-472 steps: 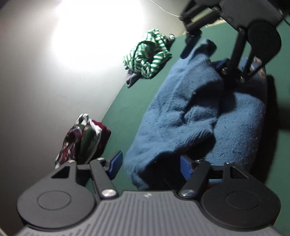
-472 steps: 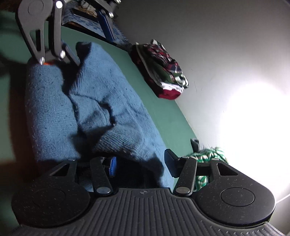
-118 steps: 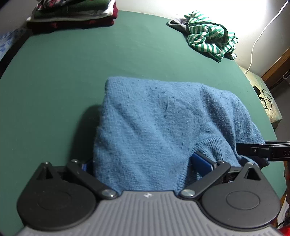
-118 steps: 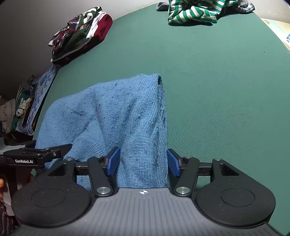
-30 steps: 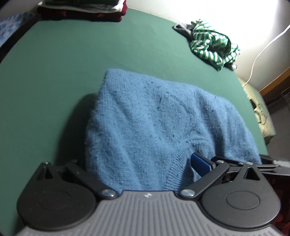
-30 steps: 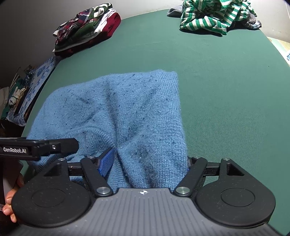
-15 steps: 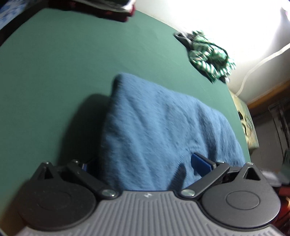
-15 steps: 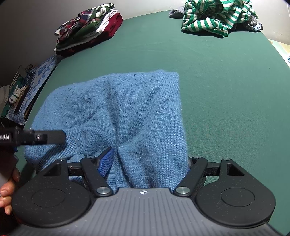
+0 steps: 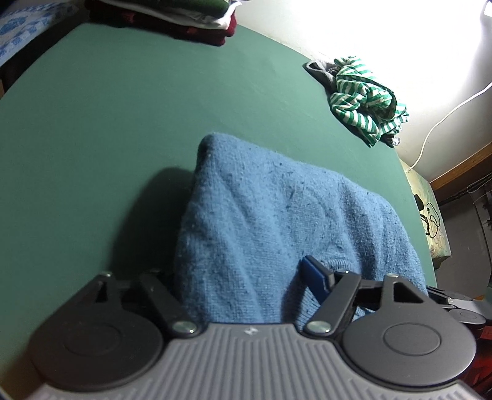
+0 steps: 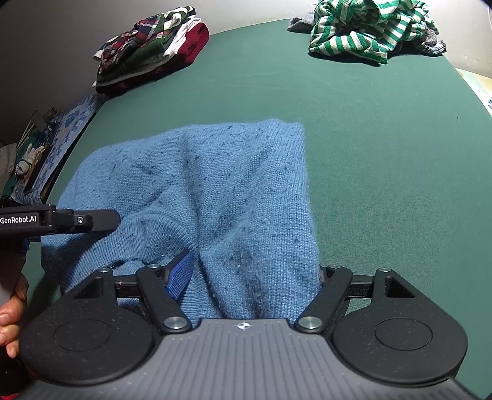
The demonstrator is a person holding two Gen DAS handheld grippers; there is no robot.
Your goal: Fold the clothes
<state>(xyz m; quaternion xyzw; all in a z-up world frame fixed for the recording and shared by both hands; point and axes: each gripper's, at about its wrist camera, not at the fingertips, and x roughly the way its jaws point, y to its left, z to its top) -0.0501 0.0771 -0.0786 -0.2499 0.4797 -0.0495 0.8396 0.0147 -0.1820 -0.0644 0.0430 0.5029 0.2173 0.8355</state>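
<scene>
Here the blue sweater (image 10: 215, 197) lies folded on the green desk (image 10: 384, 147), near edge bunched between both tools. The left tool (image 9: 243, 277) is closing on that edge; the right tool (image 10: 255, 277) straddles it wide, grip uncertain. Next, I'd judge, lift the bundle toward the folded pile (image 10: 150, 46). The striped shirt (image 10: 366, 27) sits well clear.

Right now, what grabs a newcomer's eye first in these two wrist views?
The folded blue sweater fills the near middle of the green table, bunched between the right gripper's fingers and, at its other near corner, between the left gripper's closing jaws. Beyond it, a crumpled green-striped garment lies at the far right, and a folded stack of clothes at the far left.
</scene>
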